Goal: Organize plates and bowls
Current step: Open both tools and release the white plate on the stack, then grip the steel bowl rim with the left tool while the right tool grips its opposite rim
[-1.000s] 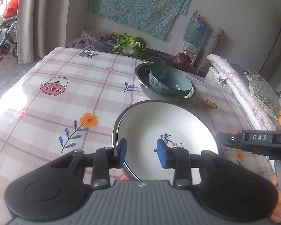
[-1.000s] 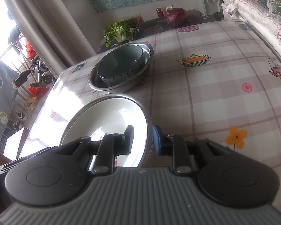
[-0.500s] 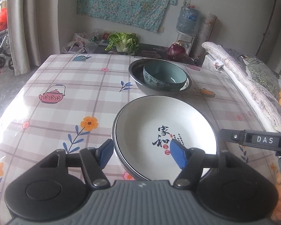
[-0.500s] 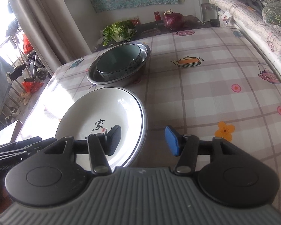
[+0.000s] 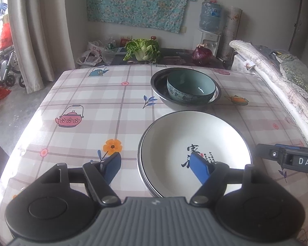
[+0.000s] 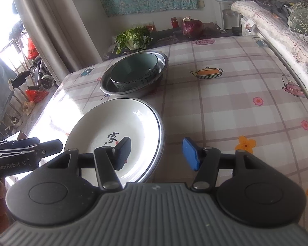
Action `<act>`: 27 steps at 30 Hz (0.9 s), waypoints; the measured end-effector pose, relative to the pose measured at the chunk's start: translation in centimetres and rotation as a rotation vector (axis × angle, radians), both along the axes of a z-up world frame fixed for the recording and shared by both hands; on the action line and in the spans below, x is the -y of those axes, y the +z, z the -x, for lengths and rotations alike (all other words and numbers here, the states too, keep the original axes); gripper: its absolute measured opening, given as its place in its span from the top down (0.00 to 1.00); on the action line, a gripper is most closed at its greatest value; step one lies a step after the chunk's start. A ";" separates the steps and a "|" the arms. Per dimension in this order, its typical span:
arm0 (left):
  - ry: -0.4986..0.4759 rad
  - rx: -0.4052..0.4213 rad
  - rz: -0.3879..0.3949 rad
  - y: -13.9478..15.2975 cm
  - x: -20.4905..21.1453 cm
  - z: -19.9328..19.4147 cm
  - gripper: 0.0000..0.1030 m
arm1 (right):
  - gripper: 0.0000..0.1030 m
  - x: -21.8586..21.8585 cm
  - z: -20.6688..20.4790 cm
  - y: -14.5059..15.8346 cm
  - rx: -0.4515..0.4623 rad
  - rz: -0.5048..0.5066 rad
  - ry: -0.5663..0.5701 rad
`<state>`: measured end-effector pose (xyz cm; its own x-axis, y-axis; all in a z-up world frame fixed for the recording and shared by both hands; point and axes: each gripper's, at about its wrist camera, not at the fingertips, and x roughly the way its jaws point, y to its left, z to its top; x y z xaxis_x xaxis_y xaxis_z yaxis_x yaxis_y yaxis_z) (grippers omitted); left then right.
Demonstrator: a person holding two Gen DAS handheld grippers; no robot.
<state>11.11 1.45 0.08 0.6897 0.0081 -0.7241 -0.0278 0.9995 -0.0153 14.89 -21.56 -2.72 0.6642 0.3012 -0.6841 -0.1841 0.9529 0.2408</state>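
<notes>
Both grippers point forward and downward over the near edge of the table (image 5: 88, 102), flanking the white plate (image 5: 195, 143) from either side.

The left gripper (image 5: 156, 167) sits at the plate's near-left. Its jaws are opening: one pad hangs over the tablecloth left of the rim, the other over the plate's inner face, and the near-left rim lies between them, with neither pad pressing on it.

The right gripper (image 6: 157, 150) sits at the plate's near-right. Its jaws stand apart, one dark pad over the plate's inside, the blue pad out over the cloth, and the rim runs between them ungripped. In the left wrist view the right gripper's side shows as a dark bar at the right edge.

The white plate, printed with black characters, lies flat on the checked cloth; a second rim shows under it, so it seems to rest on another plate. Just beyond it, at the far side, the teal bowl (image 5: 190, 87) sits inside a metal basin (image 5: 160, 90).
</notes>
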 end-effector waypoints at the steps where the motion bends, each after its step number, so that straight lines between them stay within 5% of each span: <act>1: 0.000 0.001 -0.003 0.0 0.1 0.0 0.26 | 0.46 0.0 0.0 0.0 0.002 -0.002 0.002; 16: 0.012 0.021 -0.017 0.5 0.9 -1.4 0.24 | 0.45 1.3 0.2 -0.5 -0.001 -0.040 -0.039; 27: 0.055 0.084 0.020 1.7 -1.5 -4.6 0.24 | 0.45 1.9 -2.5 2.1 0.027 -0.020 -0.018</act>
